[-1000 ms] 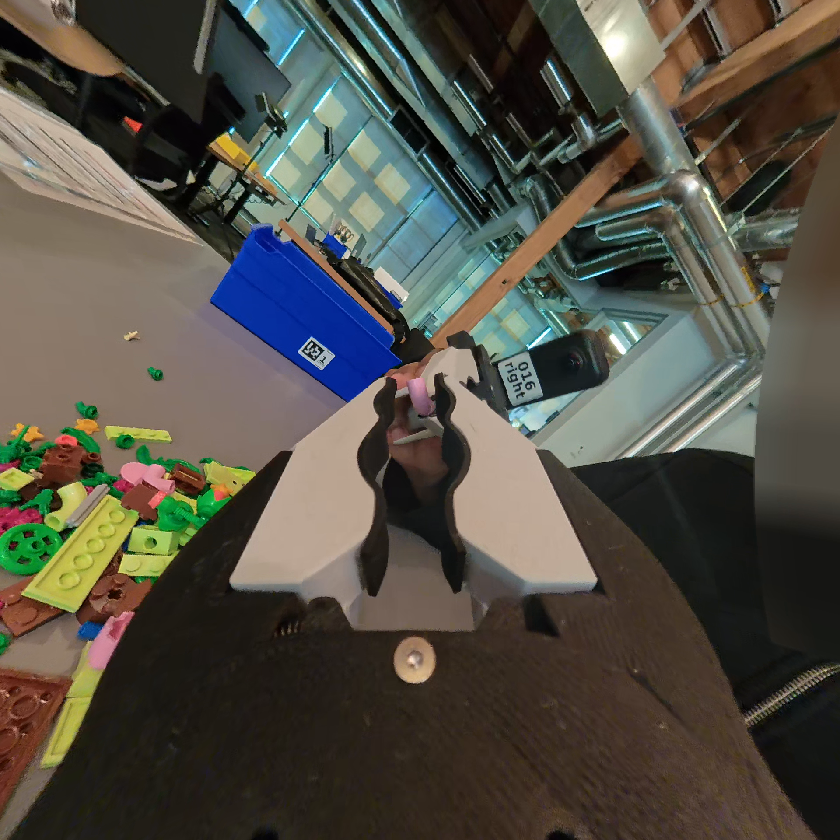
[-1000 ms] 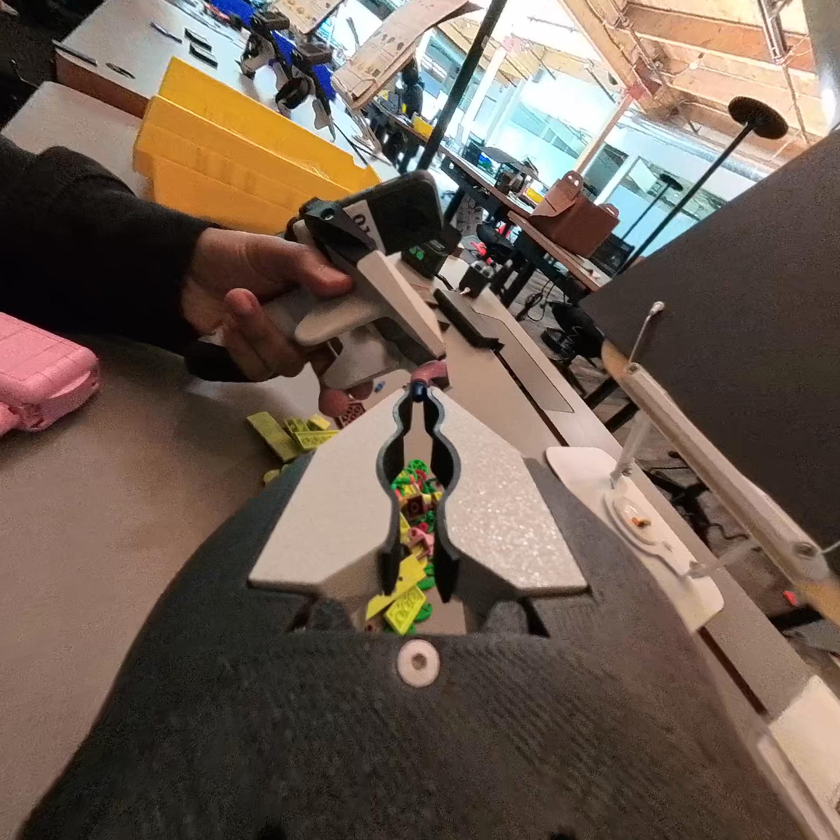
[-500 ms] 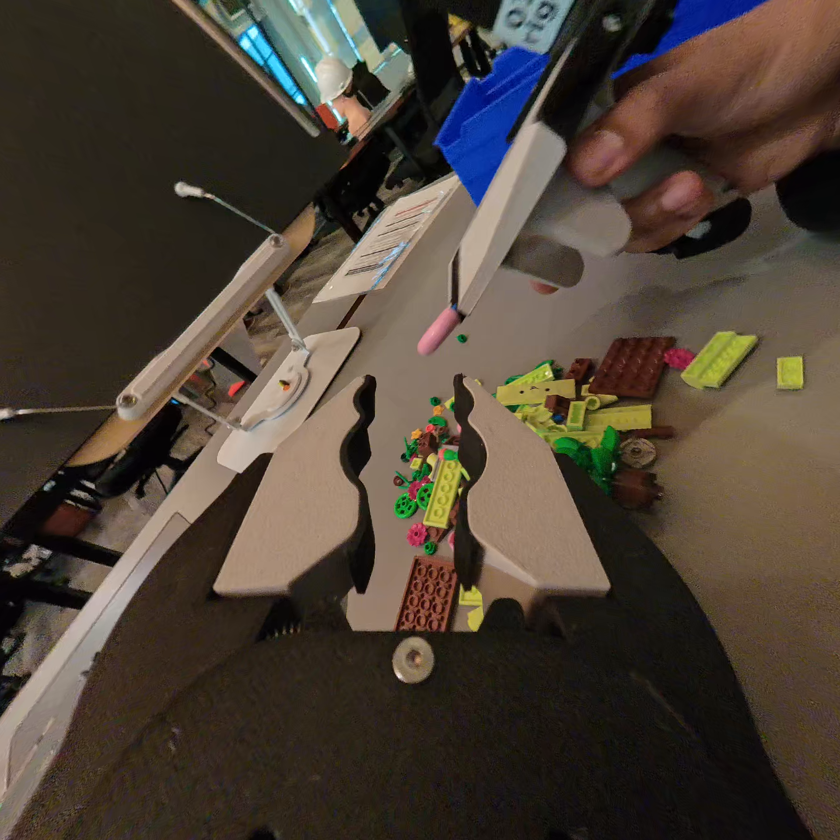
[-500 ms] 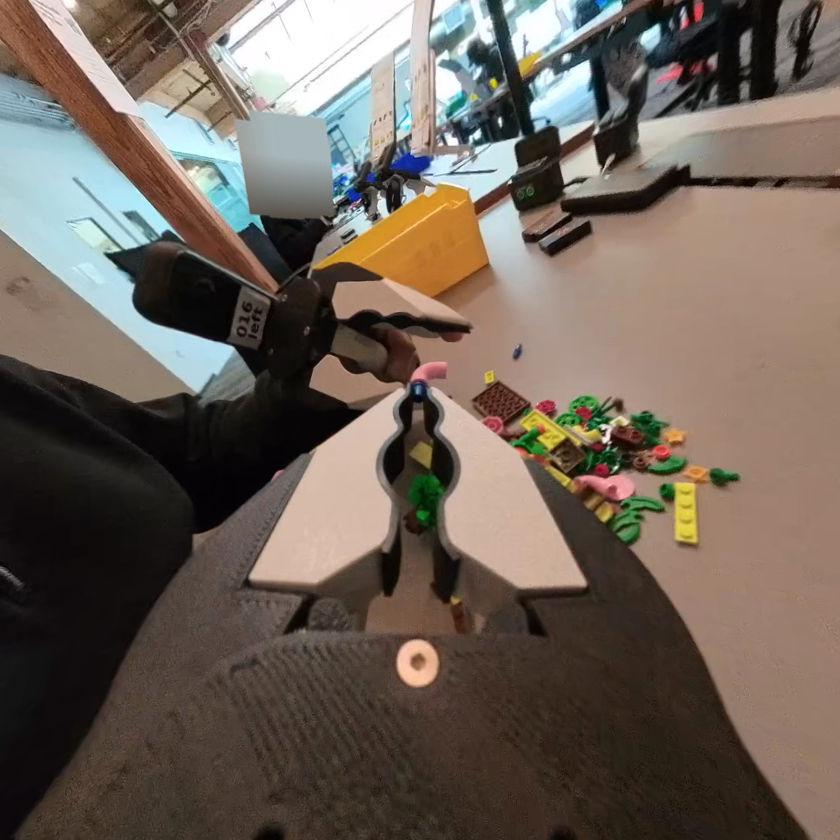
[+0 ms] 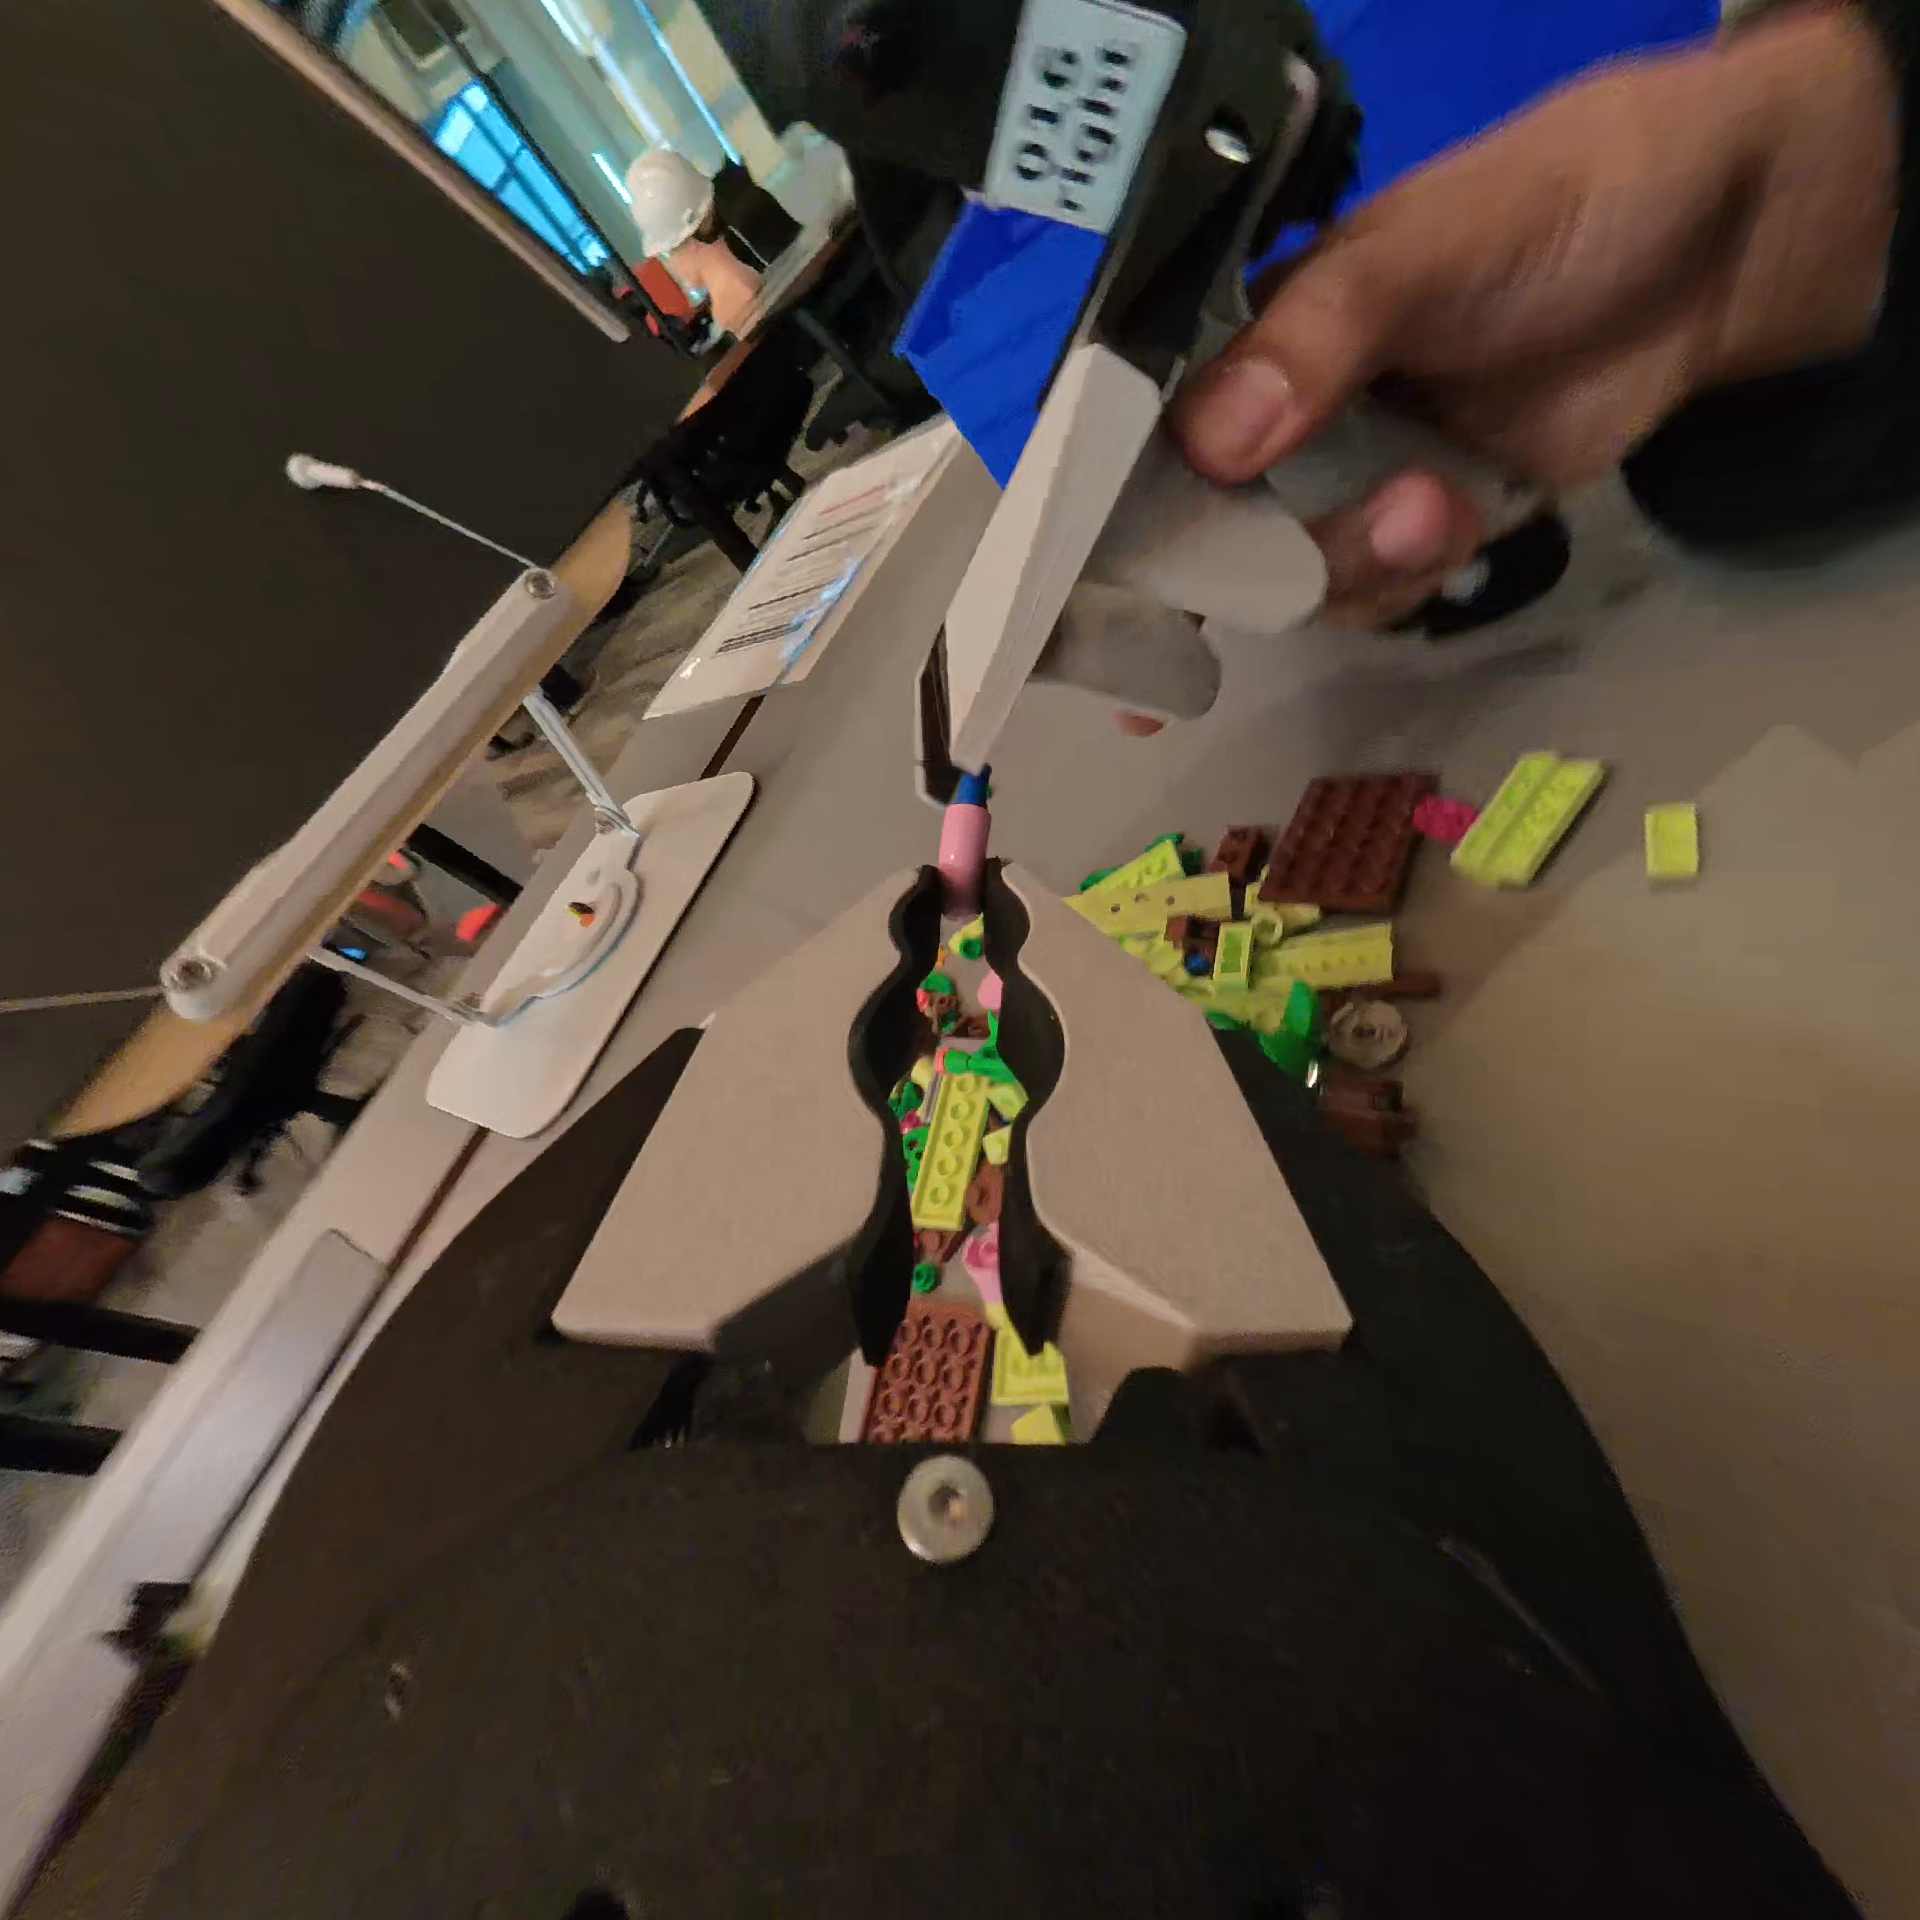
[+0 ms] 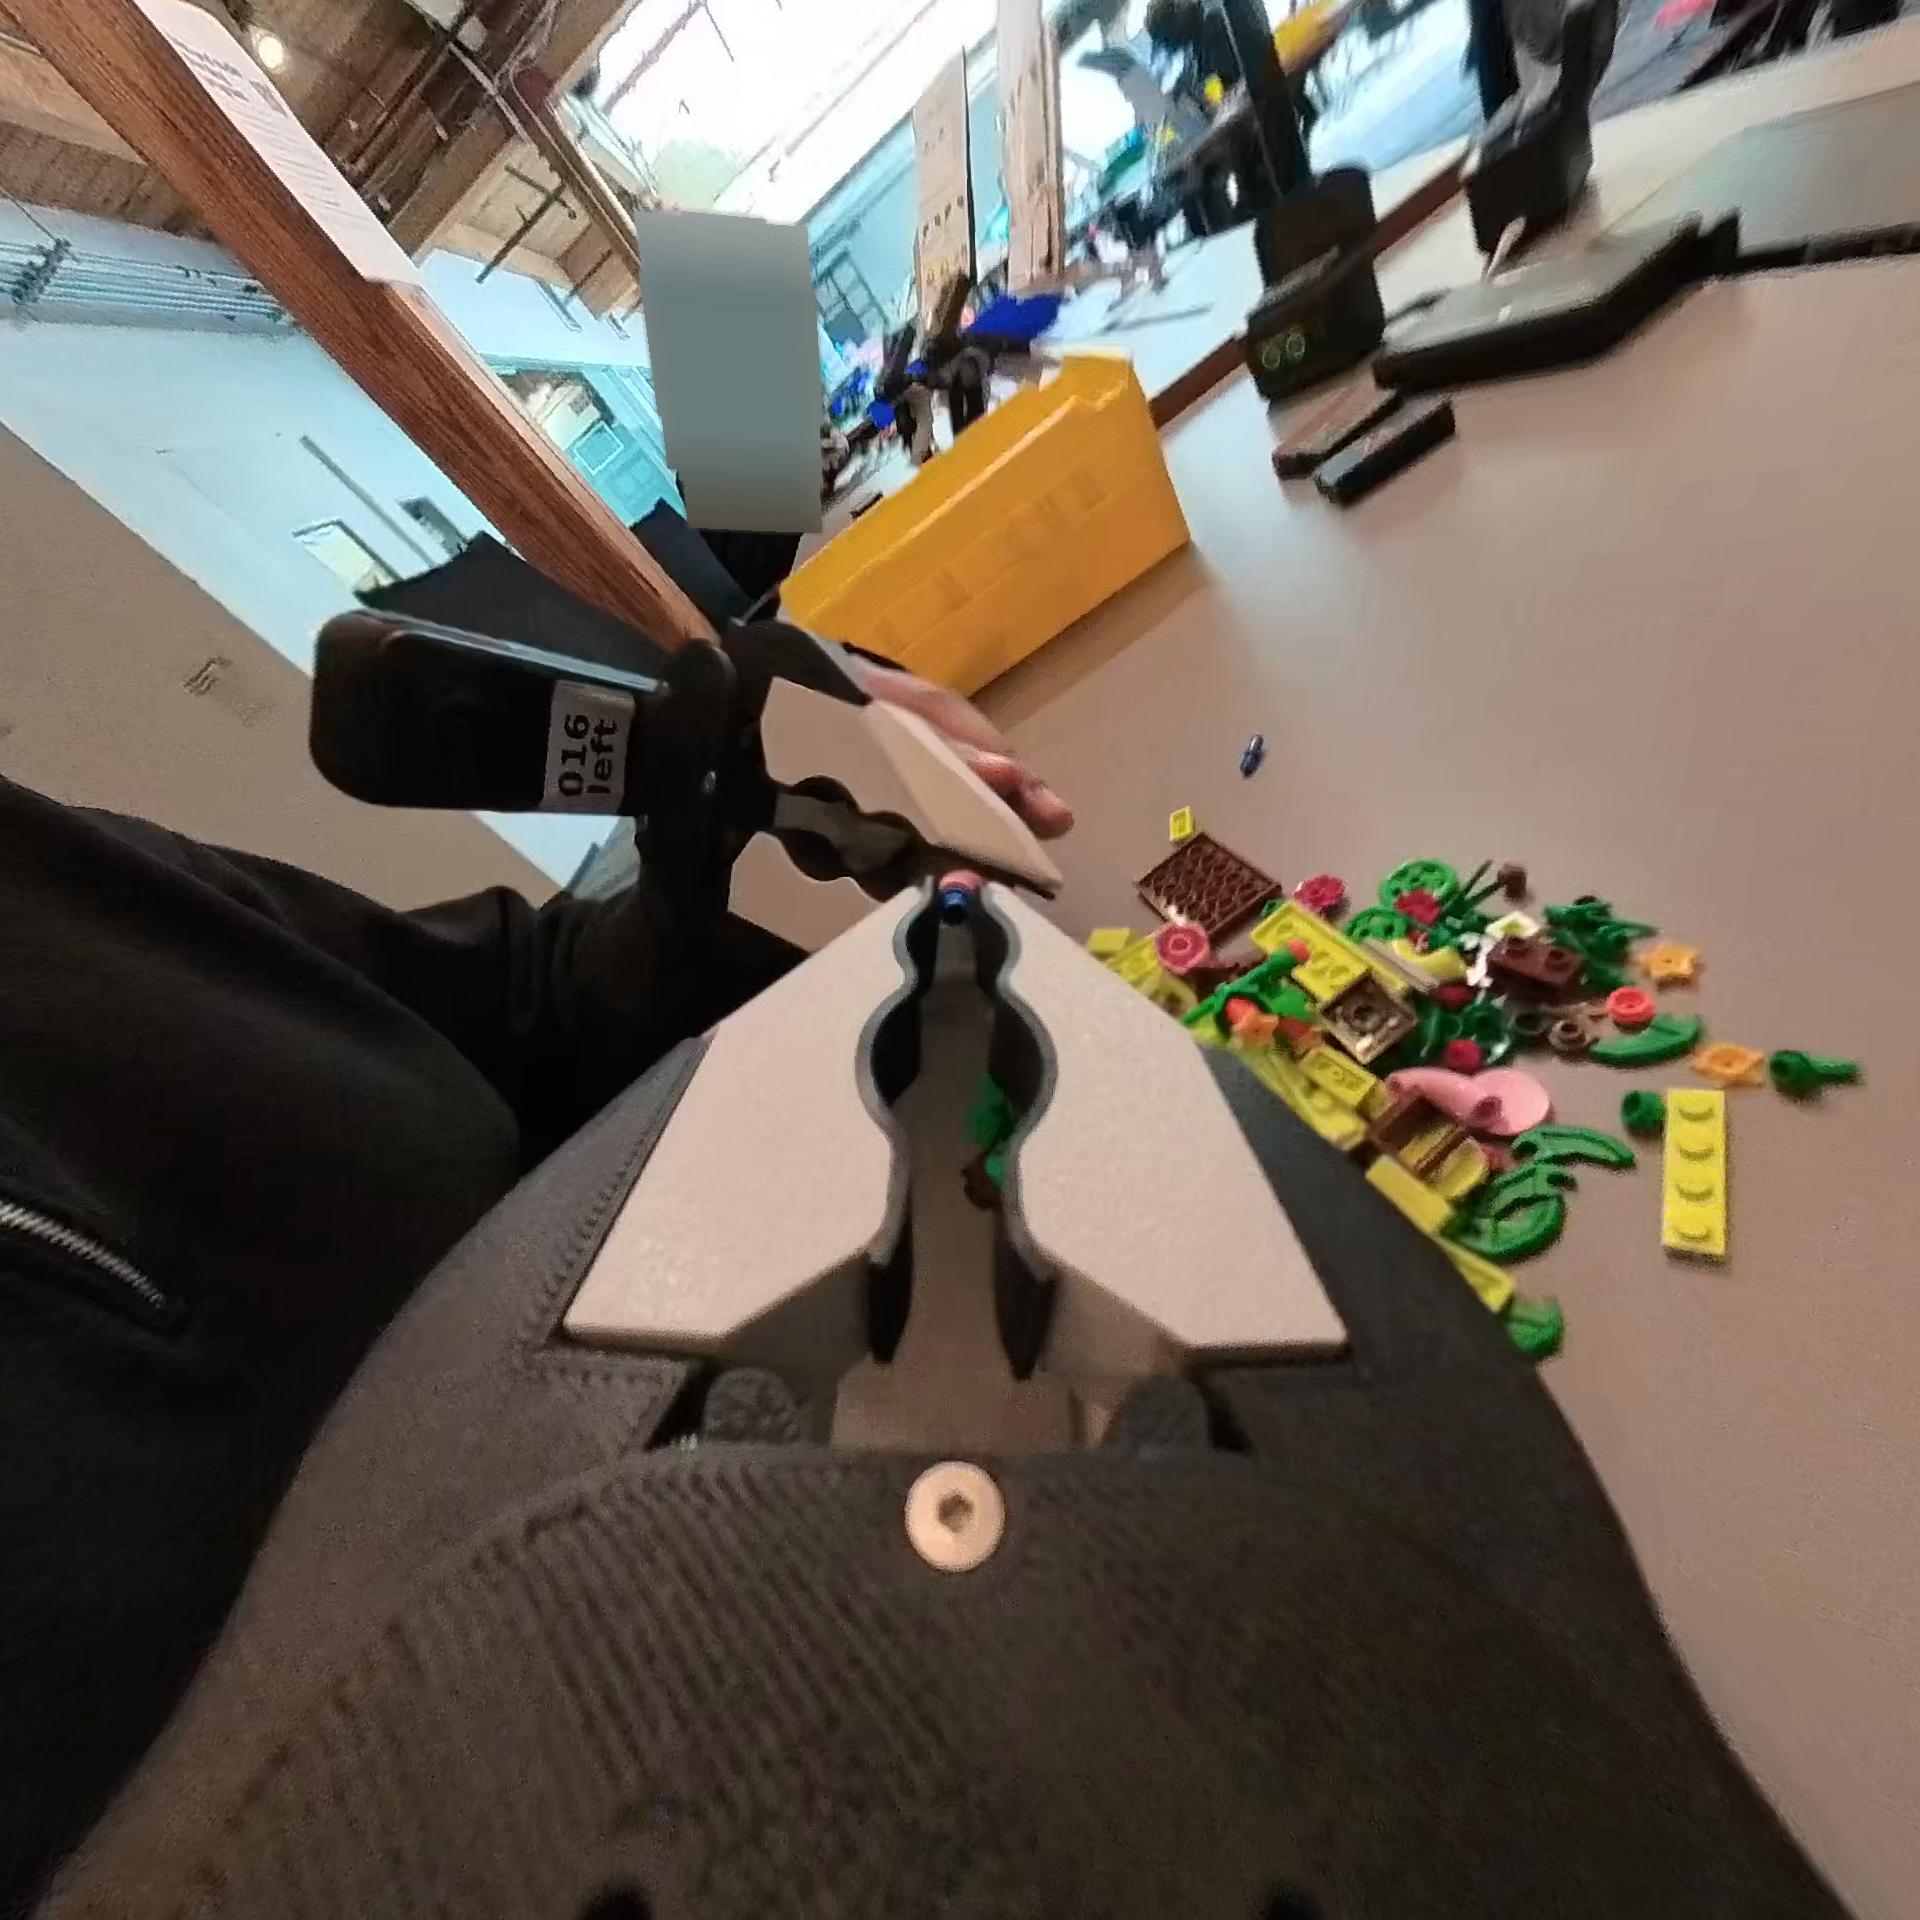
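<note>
My left gripper (image 5: 961, 883) is shut on the pink end of a small pink piece (image 5: 958, 847) with a blue pin (image 5: 972, 790) in its other end. My right gripper (image 6: 954, 906) is shut on that blue pin (image 6: 951, 902); the pink piece (image 6: 964, 883) just shows beyond it. The two grippers meet tip to tip above the table. The right gripper (image 5: 961, 764) comes down from above in the left wrist view, held by a hand (image 5: 1507, 312). The left gripper (image 6: 1003, 883) shows in the right wrist view. A pile of small bricks (image 6: 1403, 1029) lies below, also seen in the left wrist view (image 5: 1247, 935).
A blue bin (image 5: 997, 343) and a paper sheet (image 5: 821, 582) lie at the table's far side. A white stand base (image 5: 592, 945) sits at the left edge. A yellow bin (image 6: 997, 530), black boxes (image 6: 1361, 457) and a loose blue pin (image 6: 1252, 753) are beyond the pile. Left and right tips are no more than a few centimetres apart.
Half a second ago my left jaws were open and apart from the pink piece. Now they are shut on its pink end, while the right gripper keeps hold of the blue pin.
</note>
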### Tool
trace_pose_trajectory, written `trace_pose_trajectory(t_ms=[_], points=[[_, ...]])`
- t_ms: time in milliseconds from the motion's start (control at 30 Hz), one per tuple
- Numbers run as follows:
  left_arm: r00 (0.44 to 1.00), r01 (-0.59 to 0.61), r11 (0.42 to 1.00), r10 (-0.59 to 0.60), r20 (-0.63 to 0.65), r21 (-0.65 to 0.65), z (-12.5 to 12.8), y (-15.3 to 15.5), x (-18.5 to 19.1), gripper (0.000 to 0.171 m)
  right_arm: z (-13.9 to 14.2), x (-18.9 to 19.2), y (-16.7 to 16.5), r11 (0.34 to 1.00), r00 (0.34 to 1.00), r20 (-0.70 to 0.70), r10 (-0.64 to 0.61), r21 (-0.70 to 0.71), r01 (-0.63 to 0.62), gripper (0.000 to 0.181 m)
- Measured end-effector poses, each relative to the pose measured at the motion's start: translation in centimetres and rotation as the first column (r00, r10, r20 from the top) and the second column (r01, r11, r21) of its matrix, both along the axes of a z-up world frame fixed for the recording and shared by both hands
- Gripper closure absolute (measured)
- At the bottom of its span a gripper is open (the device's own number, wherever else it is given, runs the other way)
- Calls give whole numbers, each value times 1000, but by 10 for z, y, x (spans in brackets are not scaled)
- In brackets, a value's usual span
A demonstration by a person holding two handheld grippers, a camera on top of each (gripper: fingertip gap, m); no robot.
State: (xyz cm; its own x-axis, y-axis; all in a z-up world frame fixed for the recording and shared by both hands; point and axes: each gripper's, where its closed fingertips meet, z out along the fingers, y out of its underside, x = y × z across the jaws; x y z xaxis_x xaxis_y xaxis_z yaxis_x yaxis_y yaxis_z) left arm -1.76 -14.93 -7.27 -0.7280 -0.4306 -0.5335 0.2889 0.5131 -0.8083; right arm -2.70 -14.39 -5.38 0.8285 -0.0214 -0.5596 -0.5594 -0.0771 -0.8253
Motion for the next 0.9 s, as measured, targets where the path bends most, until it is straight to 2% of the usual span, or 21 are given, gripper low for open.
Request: trace_pose_trajectory(t_ms=[67, 133, 233, 333, 500, 567, 733, 900], points=[[994, 10, 991, -25, -107, -137, 10, -4, -2, 166, 21, 8, -5, 991, 995, 68, -78, 113, 70, 160], [968, 23, 960, -92, -234, -281, 19, -10, -7, 166, 40, 13, -13, 970, 982, 119, -144, 215, 116, 156], [881, 3, 871, -234, -410, -491, 33, -15, -13, 166, 54, 10, -17, 948, 969, 172, -176, 296, 120, 156], [797, -32, 792, -347, -494, -609, 39, -19, -15, 166, 57, 3, -12, 940, 968, 186, -169, 326, 101, 158], [676, -103, 673, -493, -548, -732, 49, -24, -19, 167, 48, 1, -1, 942, 977, 151, -151, 320, 96, 166], [643, -131, 645, -522, -560, -753, 50, -23, -19, 167, 46, -3, 3, 946, 978, 159, -133, 314, 78, 178], [624, -147, 595, -564, -540, -791, 56, -22, -20, 167, 52, -2, 4, 928, 984, 110, -138, 363, 89, 178], [607, -161, 594, -570, -554, -788, 51, -24, -19, 167, 54, 2, 1, 915, 986, 81, -144, 391, 102, 181]])
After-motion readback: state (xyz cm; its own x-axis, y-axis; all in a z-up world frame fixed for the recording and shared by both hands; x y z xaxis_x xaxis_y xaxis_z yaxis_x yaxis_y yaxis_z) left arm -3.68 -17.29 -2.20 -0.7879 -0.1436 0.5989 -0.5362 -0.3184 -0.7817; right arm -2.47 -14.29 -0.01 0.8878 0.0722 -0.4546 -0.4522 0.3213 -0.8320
